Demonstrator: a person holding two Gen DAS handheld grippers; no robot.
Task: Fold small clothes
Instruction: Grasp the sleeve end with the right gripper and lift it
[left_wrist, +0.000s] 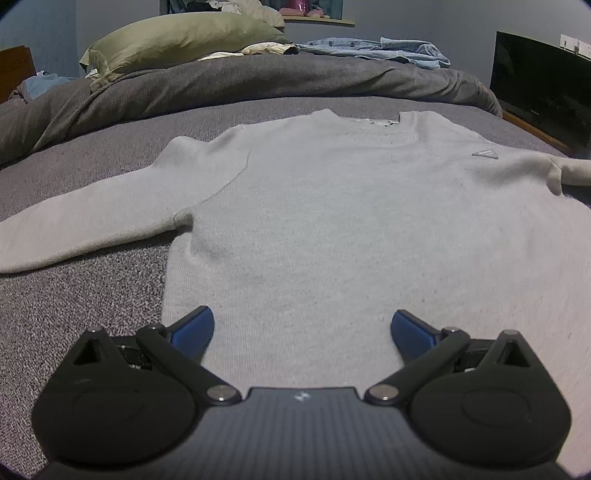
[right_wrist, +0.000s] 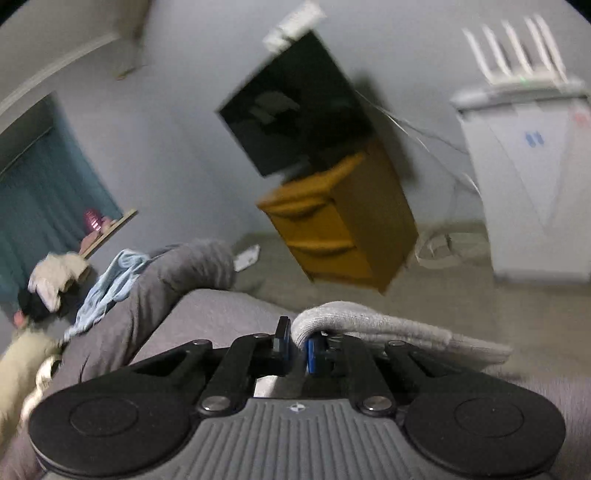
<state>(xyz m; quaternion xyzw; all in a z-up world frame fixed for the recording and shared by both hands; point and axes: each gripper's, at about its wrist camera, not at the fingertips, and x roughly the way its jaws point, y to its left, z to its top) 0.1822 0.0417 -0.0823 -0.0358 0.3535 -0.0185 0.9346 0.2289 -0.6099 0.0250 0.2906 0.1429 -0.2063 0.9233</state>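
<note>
The grey sweater (left_wrist: 332, 221) lies flat on the bed (left_wrist: 92, 314), collar toward the pillow end, hem just under the left gripper (left_wrist: 302, 328), whose fingers gape empty; the right gripper (right_wrist: 298, 349) pinches a sleeve (right_wrist: 388, 326) at the bed's edge

Right gripper (right_wrist: 297, 347): jaws closed on a fold of grey sweater (right_wrist: 388, 328), which trails right along the bed's (right_wrist: 221, 314) near edge. Grey duvet (right_wrist: 166, 288) and blue garment (right_wrist: 110, 284) at the bed's left. Beyond: yellow nightstand (right_wrist: 343, 229), black screen (right_wrist: 291, 103), white unit (right_wrist: 532, 177); view blurred.
</note>
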